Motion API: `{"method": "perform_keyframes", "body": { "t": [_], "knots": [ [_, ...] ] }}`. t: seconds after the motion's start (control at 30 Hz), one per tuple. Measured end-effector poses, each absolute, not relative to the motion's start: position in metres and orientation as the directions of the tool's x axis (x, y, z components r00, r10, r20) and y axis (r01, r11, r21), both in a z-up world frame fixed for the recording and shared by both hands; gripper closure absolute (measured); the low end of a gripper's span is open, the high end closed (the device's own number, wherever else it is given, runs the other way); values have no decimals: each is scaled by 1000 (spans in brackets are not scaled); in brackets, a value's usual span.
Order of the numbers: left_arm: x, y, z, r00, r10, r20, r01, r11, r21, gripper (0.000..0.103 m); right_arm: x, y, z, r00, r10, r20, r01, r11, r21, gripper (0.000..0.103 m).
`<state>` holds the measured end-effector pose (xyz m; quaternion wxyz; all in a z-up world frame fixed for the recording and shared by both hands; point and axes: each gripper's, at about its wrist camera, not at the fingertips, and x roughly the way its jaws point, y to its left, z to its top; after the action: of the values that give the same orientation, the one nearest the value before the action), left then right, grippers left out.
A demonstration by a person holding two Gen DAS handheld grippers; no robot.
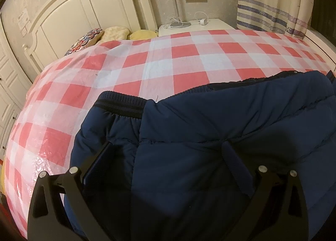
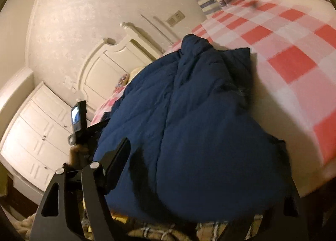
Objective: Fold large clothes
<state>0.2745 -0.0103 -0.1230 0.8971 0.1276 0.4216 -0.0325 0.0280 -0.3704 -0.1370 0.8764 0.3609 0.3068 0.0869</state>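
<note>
While a padded navy jacket [image 1: 210,136] lies bunched and only partly folded at the near edge of the checked bedcover [image 1: 168,56], the left gripper [image 1: 168,157] pinches a ridge of it and the right gripper [image 2: 195,169] hangs wide apart, further folds apparently remaining.

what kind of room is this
Most likely a bedroom: a cream headboard stands at the head of the bed, pillows lie below it, and a nightstand sits beside the bed against the wall.
</note>
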Motion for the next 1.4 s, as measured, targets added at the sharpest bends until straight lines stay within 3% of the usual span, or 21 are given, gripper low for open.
{"method": "perform_keyframes", "body": {
  "t": [0.03,0.1,0.17,0.23,0.4,0.57,0.7,0.83,0.93,1.0,1.2,1.27,1.33,1.4],
  "knots": [
    [275,-10,-123,642,56,-765,159,966,205,2,34,-368,-135,804,360,-474,78,726,683,19],
    [276,-9,-118,640,68,-766,146,967,208,2,33,-367,-130,839,317,-443,74,739,670,43],
    [271,-13,-104,664,68,-745,133,969,207,3,24,-366,-122,871,293,-394,41,756,653,56],
    [263,-26,-82,697,3,-718,159,974,159,3,14,-361,-114,886,268,-379,24,788,615,62],
    [264,-88,-52,744,6,-668,194,955,226,2,-11,-332,-90,913,215,-347,-26,879,477,63],
    [293,-146,-116,640,177,-748,253,870,423,2,-24,-306,-67,925,205,-318,-81,929,362,63],
    [269,-132,-93,690,112,-715,234,900,367,3,-20,-301,-60,921,198,-334,-84,942,326,63],
    [198,-106,-58,767,36,-641,254,900,355,3,-18,-306,-60,920,208,-333,-89,937,338,63],
    [158,-99,-82,733,43,-678,330,850,411,3,-19,-302,-54,922,214,-322,-101,937,334,63],
    [133,-95,-104,753,74,-654,328,819,470,2,-17,-295,-47,924,218,-315,-112,939,324,63],
    [78,-38,-74,804,-90,-587,286,925,251,3,-14,-267,-25,926,210,-313,-144,965,220,63],
    [63,-31,-80,755,-170,-633,361,914,185,3,-11,-258,-18,927,204,-313,-152,971,185,63],
    [56,-36,-102,684,-174,-708,434,877,204,3,-6,-245,-11,928,205,-310,-166,975,149,63],
    [45,-27,-109,693,-177,-699,445,868,221,3,2,-222,-1,926,223,-303,-205,975,90,63]
  ]
}}
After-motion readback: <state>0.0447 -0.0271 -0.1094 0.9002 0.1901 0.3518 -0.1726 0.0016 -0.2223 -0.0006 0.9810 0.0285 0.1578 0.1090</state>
